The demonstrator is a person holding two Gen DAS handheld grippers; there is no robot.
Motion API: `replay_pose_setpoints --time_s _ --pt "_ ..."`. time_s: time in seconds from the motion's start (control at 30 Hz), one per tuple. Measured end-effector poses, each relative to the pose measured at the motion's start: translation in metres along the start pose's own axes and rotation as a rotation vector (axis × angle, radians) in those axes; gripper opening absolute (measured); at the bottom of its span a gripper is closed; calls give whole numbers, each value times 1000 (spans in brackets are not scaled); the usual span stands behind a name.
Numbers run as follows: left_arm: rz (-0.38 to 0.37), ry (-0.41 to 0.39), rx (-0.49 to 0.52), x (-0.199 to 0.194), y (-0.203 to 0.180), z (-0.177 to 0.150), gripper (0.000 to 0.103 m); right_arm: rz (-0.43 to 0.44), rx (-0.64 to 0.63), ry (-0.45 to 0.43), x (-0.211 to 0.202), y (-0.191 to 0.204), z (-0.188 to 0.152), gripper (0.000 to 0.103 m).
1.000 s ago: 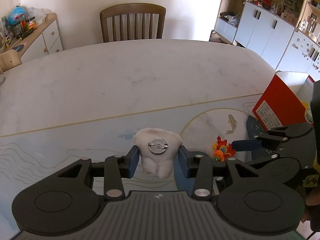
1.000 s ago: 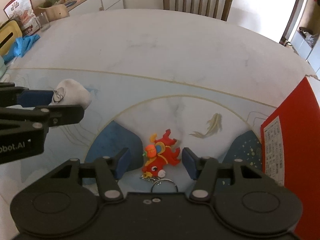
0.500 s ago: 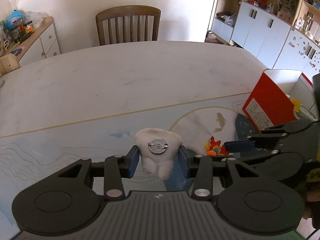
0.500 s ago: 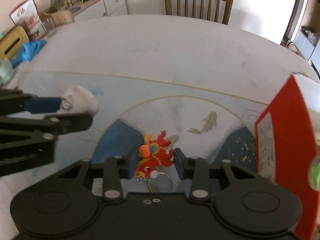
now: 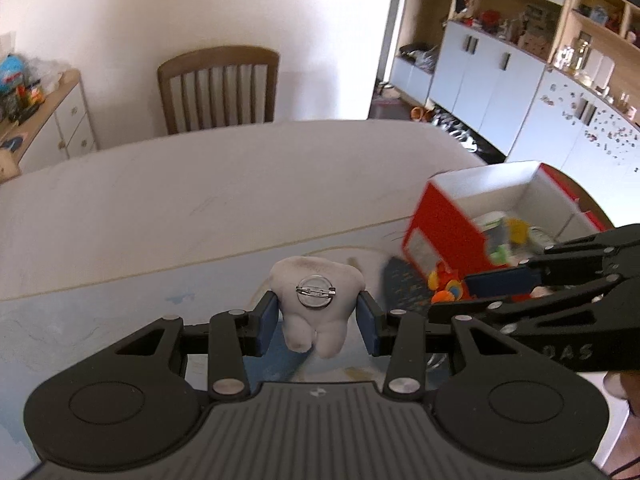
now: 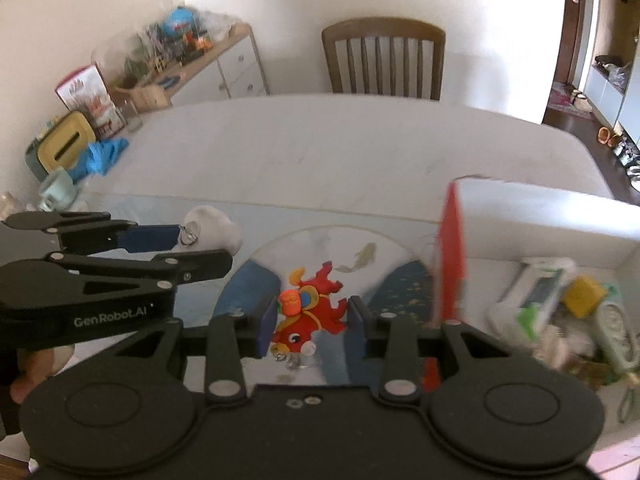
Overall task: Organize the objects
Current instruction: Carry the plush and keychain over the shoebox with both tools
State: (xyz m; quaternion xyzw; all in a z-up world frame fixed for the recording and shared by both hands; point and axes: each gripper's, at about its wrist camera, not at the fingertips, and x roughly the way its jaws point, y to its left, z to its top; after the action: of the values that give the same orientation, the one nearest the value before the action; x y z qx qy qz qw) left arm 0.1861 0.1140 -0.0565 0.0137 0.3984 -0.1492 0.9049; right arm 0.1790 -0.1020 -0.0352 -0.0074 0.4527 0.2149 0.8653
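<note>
A white, tooth-shaped plush toy with a round metal pin badge on its back [image 5: 318,306] is held clear of the table, pinched at its sides between the blue pads of the left gripper [image 5: 318,322], whose jaws are partly closed and pressed against it. In the right wrist view the same toy is seen at the tip of that gripper, above the pale blue printed mat [image 6: 256,280]. A red and orange dragon-shaped rubber keychain figure [image 6: 310,312] is clamped between the blue pads of the right gripper [image 6: 310,318], the jaws being drawn in tight on it; a metal key ring [image 6: 290,360] hangs blurred beneath it. Both things are carried above the mat, the two grippers close beside each other. Just to the right stands an open red cardboard box with a white inside [image 6: 452,256], in which several small, blurred items are heaped. The mat lies on a white marble-patterned table [image 5: 200,200]. A brown wooden chair [image 5: 218,88] is set at the far edge.
</note>
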Motion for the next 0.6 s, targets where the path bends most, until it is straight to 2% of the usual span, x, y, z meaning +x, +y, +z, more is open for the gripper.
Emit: replay_pose_setpoints --time_s 0.37,0.6 --pt "-48 -27 64 -9 -76 25 42 -47 46 -90 -74 -82 -2 36" --pt "-64 -23 106 10 -126 40 42 -113 85 -112 -90 -139 -6 37"
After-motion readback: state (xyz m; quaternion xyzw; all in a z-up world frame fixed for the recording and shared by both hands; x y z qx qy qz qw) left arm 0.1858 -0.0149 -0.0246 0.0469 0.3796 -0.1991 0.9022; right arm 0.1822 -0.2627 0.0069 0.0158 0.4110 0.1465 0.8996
